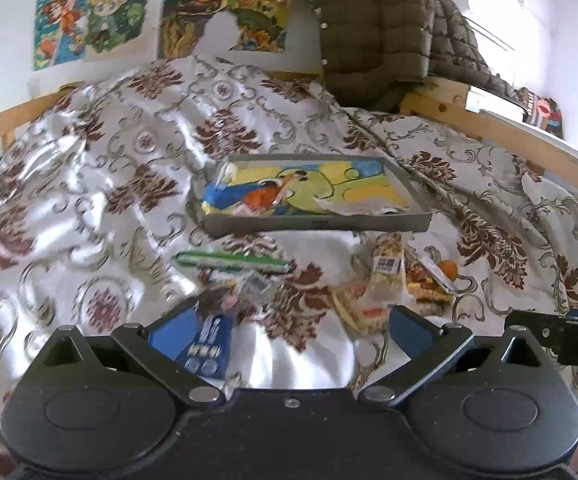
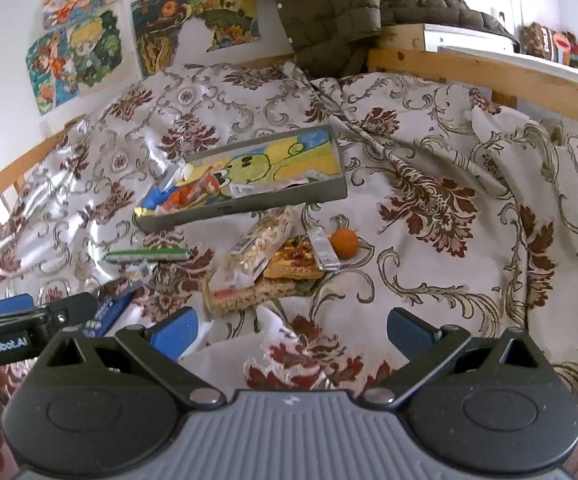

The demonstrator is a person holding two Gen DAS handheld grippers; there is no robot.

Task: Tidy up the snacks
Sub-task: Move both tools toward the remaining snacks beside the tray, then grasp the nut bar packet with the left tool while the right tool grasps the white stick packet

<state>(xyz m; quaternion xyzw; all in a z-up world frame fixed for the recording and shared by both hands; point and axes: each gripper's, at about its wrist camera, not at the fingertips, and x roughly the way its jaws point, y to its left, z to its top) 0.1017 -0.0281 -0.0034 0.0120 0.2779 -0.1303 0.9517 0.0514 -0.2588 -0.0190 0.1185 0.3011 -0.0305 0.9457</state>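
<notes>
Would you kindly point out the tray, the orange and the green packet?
tray (image 2: 249, 202): right wrist view, grey front wall.
orange (image 2: 344, 243): right wrist view, middle of fruit.
green packet (image 1: 231, 261): left wrist view, middle of wrapper.

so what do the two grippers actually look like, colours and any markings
Both are black linkage bodies with round silver pivot pins and blue jaws. The left gripper has a smooth black base plate. The right gripper has a grey ribbed base plate with a small white mark. In the right wrist view the left gripper's side shows white "GenRobot.AI" lettering. No cables or sleeves clearly visible.
</notes>
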